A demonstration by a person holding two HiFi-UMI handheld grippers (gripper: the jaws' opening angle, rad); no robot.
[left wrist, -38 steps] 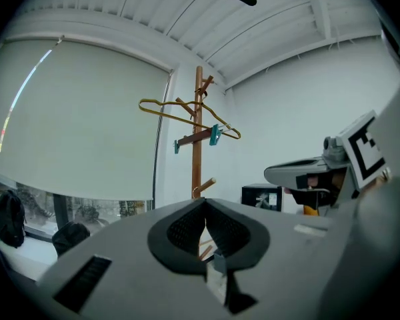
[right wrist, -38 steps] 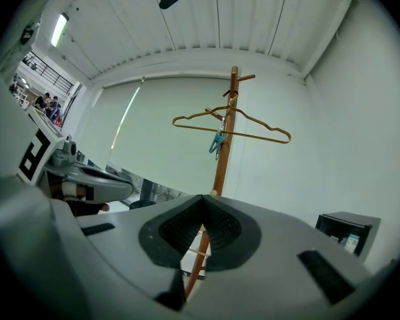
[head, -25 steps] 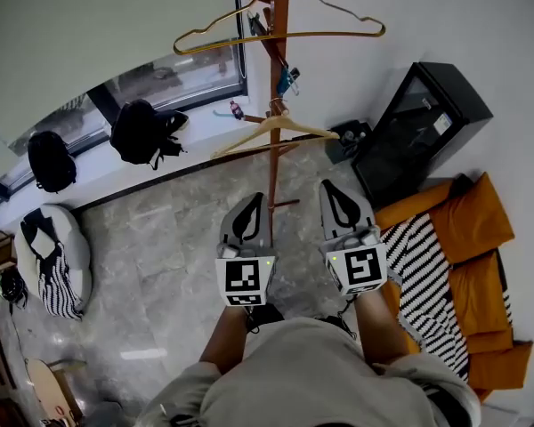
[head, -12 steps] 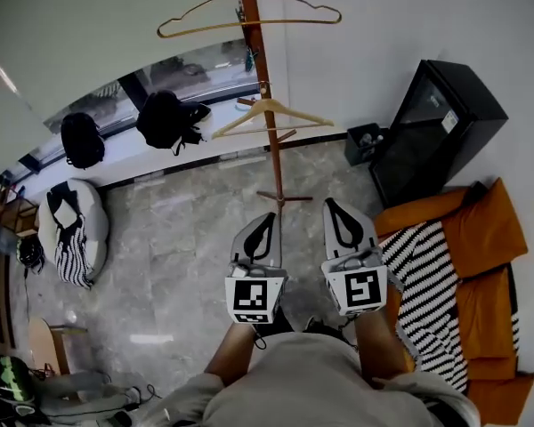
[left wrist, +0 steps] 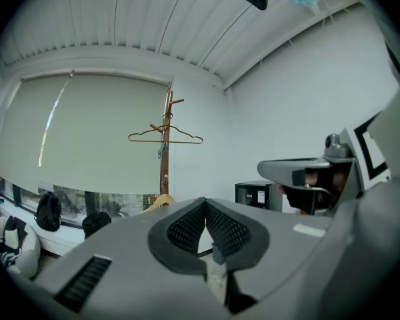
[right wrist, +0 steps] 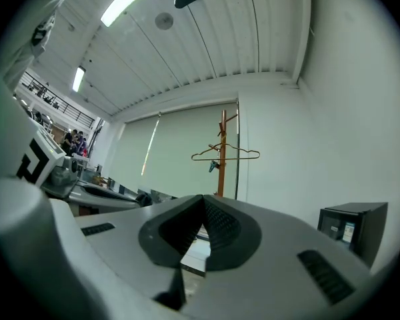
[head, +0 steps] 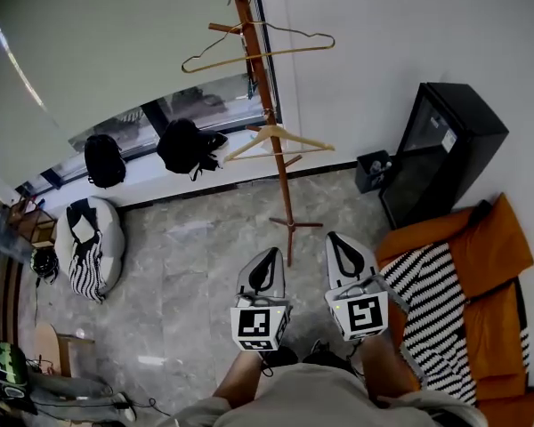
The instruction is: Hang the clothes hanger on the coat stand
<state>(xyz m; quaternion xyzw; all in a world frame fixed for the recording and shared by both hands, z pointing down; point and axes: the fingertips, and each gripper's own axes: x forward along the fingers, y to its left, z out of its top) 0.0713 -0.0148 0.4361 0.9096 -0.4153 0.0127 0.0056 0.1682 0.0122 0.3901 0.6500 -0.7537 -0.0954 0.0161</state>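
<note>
The brown coat stand [head: 269, 132] rises against the white wall ahead of me. A thin wire hanger [head: 260, 50] hangs on a peg near its top. A pale wooden hanger [head: 277, 138] hangs lower down. My left gripper [head: 267, 258] and right gripper [head: 342, 242] are held side by side close to my body, short of the stand's foot, both shut with nothing in them. The left gripper view shows closed jaws [left wrist: 205, 203] with the stand [left wrist: 167, 165] and wire hanger [left wrist: 165, 138] far beyond. In the right gripper view the jaws [right wrist: 203, 199] are also closed, the stand [right wrist: 222, 162] distant.
A black cabinet [head: 438, 149] and a small black bin [head: 374, 169] stand right of the stand. An orange sofa [head: 489, 265] with a striped blanket [head: 427, 301] is at my right. Two black backpacks [head: 185, 145] sit on the window sill, and a bean bag [head: 87, 243] lies left.
The view has pulled back from the coat stand, so it looks farther and smaller. Both grippers sit lower in the head view, still shut and empty.
</note>
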